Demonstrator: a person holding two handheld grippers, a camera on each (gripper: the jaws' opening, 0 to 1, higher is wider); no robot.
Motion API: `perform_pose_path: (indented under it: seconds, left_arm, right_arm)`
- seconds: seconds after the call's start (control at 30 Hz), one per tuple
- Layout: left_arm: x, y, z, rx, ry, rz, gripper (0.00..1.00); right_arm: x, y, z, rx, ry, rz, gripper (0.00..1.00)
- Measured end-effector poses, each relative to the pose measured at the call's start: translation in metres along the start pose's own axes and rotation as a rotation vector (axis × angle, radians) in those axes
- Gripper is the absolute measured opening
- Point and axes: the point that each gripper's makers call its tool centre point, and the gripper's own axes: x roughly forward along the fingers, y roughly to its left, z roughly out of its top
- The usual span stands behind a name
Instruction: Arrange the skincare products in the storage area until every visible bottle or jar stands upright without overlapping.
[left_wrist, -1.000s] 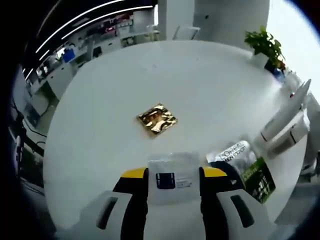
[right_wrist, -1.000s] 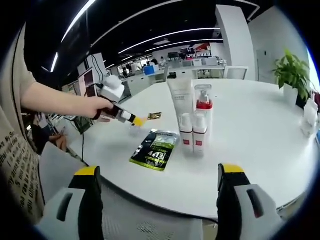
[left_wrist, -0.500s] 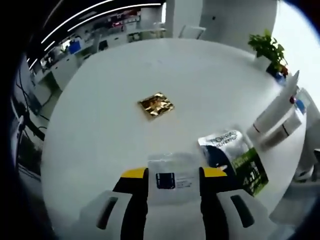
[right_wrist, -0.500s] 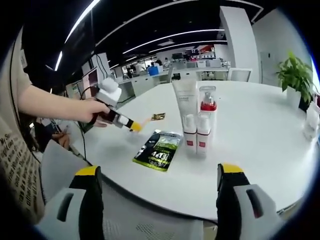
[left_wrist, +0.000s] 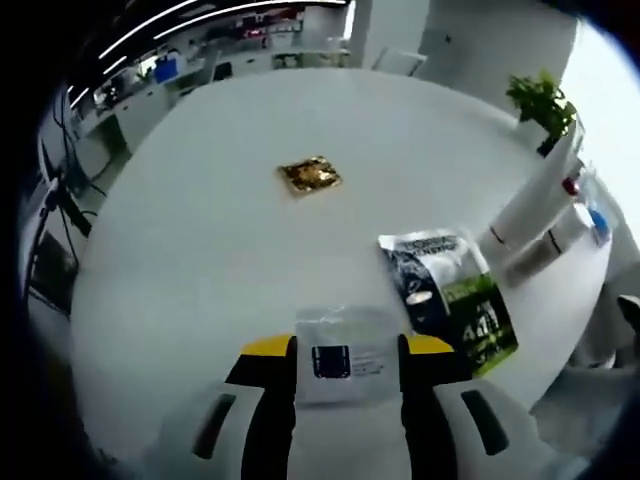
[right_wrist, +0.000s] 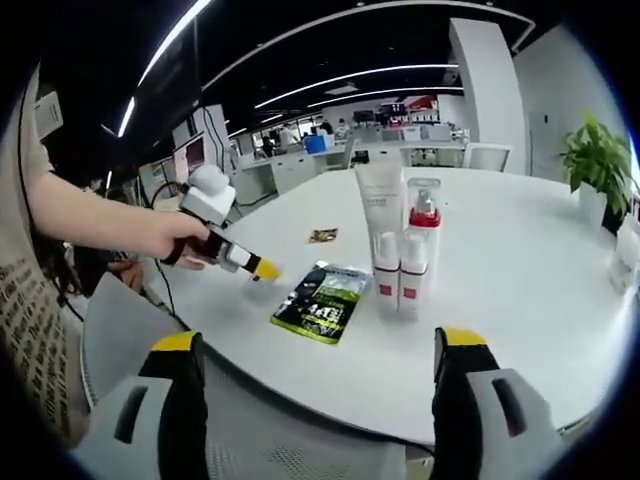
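White round table (left_wrist: 200, 250) in an open office. Left gripper (left_wrist: 347, 348) pinches a clear sachet (left_wrist: 345, 355); set it beside the green pouch (left_wrist: 455, 300), not overlapping. Right gripper (right_wrist: 320, 345) gapes empty, bottles (right_wrist: 400, 255) ahead.

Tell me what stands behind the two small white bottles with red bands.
Behind the two small white bottles with red bands stand a tall white tube and a clear pump bottle with a red collar, both upright. The small bottles cover their lower parts, so their bases cannot be seen.
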Motion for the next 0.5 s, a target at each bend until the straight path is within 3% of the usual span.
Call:
perform_pose_path:
  seconds: [0.3,0.5]
  left_arm:
    - [0.007,-0.011,-0.026,-0.052,0.02,0.019,0.37]
    - [0.011,-0.016,-0.03,-0.075,0.016,0.025,0.37]
  right_arm:
    - [0.0,0.003,-0.004,-0.028,0.011,0.029,0.95]
    - [-0.001,0.006,-0.006,-0.025,0.017,0.05,0.95]
